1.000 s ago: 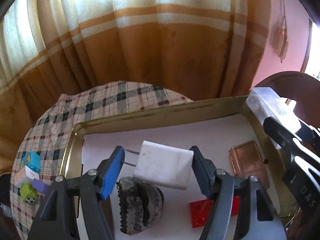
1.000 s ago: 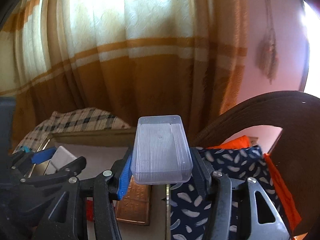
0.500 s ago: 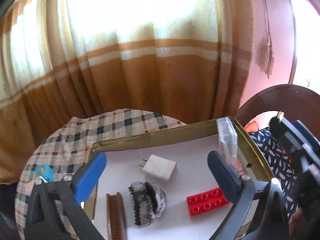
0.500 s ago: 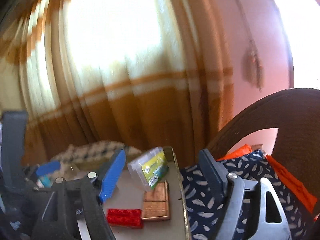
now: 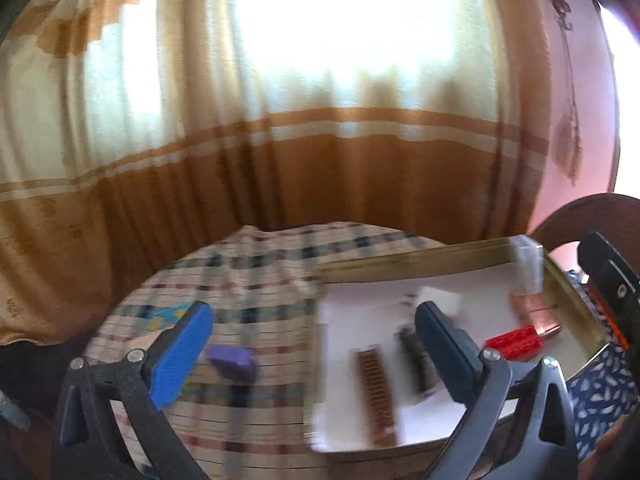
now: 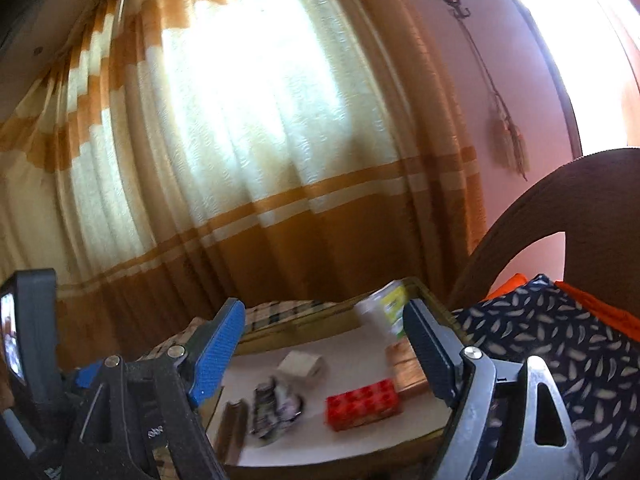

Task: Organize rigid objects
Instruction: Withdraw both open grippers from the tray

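My left gripper [image 5: 312,346] is wide open and empty, hanging over the checked tablecloth left of the gold tray [image 5: 400,262]. A purple block [image 5: 234,362] lies on the cloth just beyond its blue pad. On the tray's white lining lie a white charger [image 6: 302,366], a dark hair clip [image 6: 276,408], a brown comb [image 6: 234,424], a red brick [image 6: 362,404] and a copper box [image 6: 406,368]. A clear plastic box [image 6: 384,312] leans in the far right corner. My right gripper [image 6: 324,346] hovers before the tray, its jaws opening with nothing between them.
An orange and cream curtain [image 6: 280,200] hangs close behind the round table. A dark wooden chair back [image 6: 580,200] with a feather-print cloth [image 6: 540,340] stands right of the tray. Small blue and yellow items [image 5: 168,314] lie at the table's left.
The left gripper let go of the white charger, opened wide and swung left over the tablecloth. The right gripper released the clear box into the tray's corner and drew back.
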